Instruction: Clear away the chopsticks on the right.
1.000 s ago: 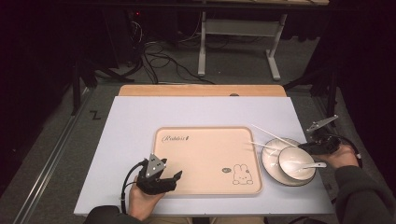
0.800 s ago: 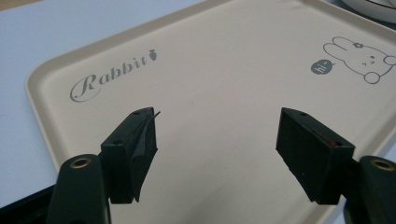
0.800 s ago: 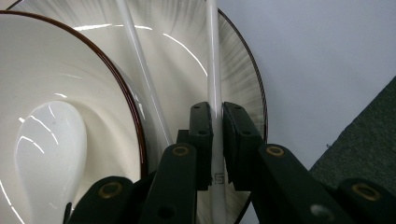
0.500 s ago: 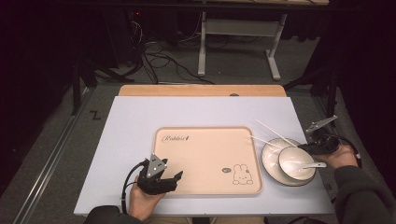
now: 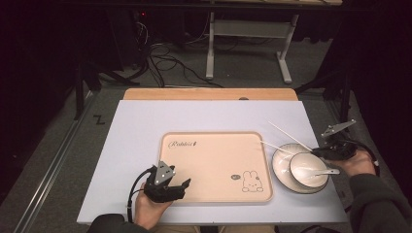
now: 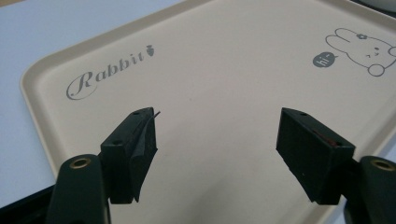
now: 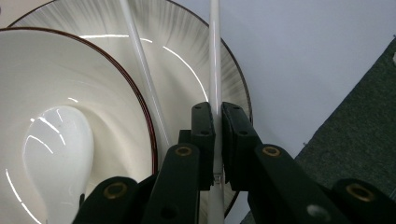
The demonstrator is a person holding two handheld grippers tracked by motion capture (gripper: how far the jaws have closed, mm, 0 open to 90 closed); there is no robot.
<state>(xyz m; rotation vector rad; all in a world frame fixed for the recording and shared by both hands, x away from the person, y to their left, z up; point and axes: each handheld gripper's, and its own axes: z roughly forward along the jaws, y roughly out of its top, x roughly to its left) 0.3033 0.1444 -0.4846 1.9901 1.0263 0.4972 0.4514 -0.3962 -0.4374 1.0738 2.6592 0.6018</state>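
Note:
A beige rabbit-print tray (image 5: 214,145) lies mid-table. To its right a white bowl (image 5: 303,165) holding a white spoon (image 5: 323,171) sits on a striped plate (image 5: 282,162). Two white chopsticks rest across the plate's far rim. My right gripper (image 5: 318,151) is at the plate's right edge, shut on one chopstick (image 7: 215,56); the other chopstick (image 7: 140,56) lies free beside the bowl (image 7: 70,79). My left gripper (image 5: 179,188) hovers over the tray's near left corner, open with nothing between its jaws (image 6: 217,121).
The tray and dishes sit on a pale lilac tabletop (image 5: 141,131) with a wooden strip (image 5: 209,93) at its far edge. Grey carpet (image 7: 355,126) lies just past the table's right edge. Cables and a metal stand foot (image 5: 248,53) lie beyond.

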